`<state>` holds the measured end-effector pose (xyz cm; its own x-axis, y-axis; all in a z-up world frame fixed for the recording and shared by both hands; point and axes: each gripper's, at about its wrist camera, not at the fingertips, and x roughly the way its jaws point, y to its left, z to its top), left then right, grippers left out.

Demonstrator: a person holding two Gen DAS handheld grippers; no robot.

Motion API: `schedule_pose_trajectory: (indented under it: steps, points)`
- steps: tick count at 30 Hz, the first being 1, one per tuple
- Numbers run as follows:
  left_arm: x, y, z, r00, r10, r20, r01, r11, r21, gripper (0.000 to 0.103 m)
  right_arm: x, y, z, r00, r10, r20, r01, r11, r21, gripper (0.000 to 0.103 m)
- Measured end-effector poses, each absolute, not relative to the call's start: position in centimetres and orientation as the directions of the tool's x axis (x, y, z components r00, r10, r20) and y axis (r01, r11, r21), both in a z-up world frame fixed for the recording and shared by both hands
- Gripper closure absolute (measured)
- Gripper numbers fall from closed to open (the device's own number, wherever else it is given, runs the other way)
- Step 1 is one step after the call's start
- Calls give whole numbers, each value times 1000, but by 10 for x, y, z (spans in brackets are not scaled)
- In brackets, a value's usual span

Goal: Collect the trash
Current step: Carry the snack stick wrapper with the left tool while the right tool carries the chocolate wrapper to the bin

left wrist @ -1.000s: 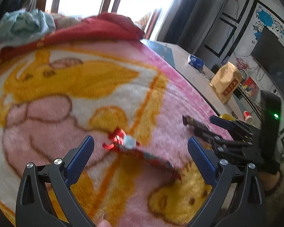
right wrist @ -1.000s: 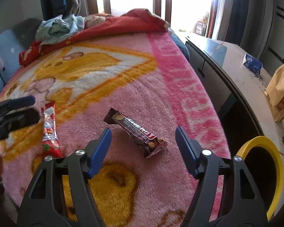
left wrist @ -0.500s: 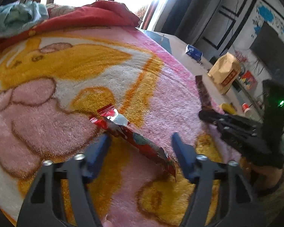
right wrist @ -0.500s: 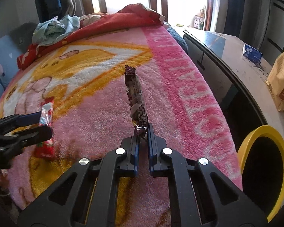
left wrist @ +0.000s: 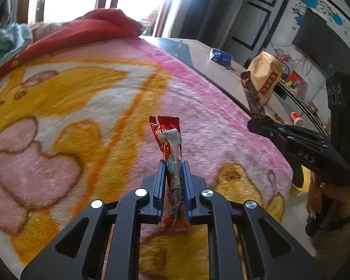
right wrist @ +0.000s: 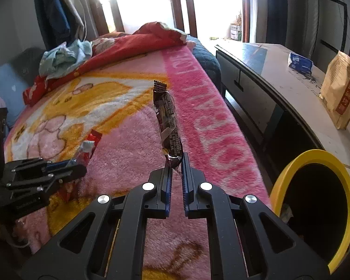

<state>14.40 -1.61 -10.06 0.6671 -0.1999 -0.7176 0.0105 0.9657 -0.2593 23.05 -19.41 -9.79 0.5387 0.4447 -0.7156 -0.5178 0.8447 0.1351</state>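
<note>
So here's where we are: our left gripper [left wrist: 172, 182] has its two blue pads pinched tight on the red wrapper [left wrist: 171, 149], gripping it around its middle. The top end with the crimped seal sticks up ahead of the fingertips, and the bottom end hangs down below the jaws, over the pink and yellow blanket [left wrist: 70, 107]. From the right wrist view the same red wrapper [right wrist: 87, 148] pokes out past the left tool, off to the left and slightly ahead of our right gripper.

Our right gripper [right wrist: 176, 165] is nearly shut too, clamped on the very bottom tip of the brown candy bar wrapper [right wrist: 166, 121]. That one stands almost straight up from the fingertips with a slight lean to the left, clear of the blanket. In the left wrist view we can see that brown wrapper [left wrist: 252, 95] sticking up out of the other tool, off to the right and further ahead.

The yellow-rimmed bin [right wrist: 289, 170] sits low on the right of the right gripper, just beside the bed edge, with a dark inside and some scrap at the bottom. Past it, further right and ahead, there's a tan paper bag [right wrist: 340, 95] and a small blue packet [right wrist: 299, 61] on the long cabinet top [right wrist: 268, 70].
</note>
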Motion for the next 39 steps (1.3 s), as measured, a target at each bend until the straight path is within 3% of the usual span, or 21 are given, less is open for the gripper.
schedule_pose_trajectory:
  steps: [15, 39]
  points:
    - [161, -81, -68, 694, -284, -661, 164, 957, -239, 90, 237, -268, -96, 600, 391, -698, -362, 911, 199, 99]
    - [180, -190, -60, 637, -403, -657, 386, 905, -180, 90, 230, -385, -100, 692, 280, -665, -87, 948, 308, 99]
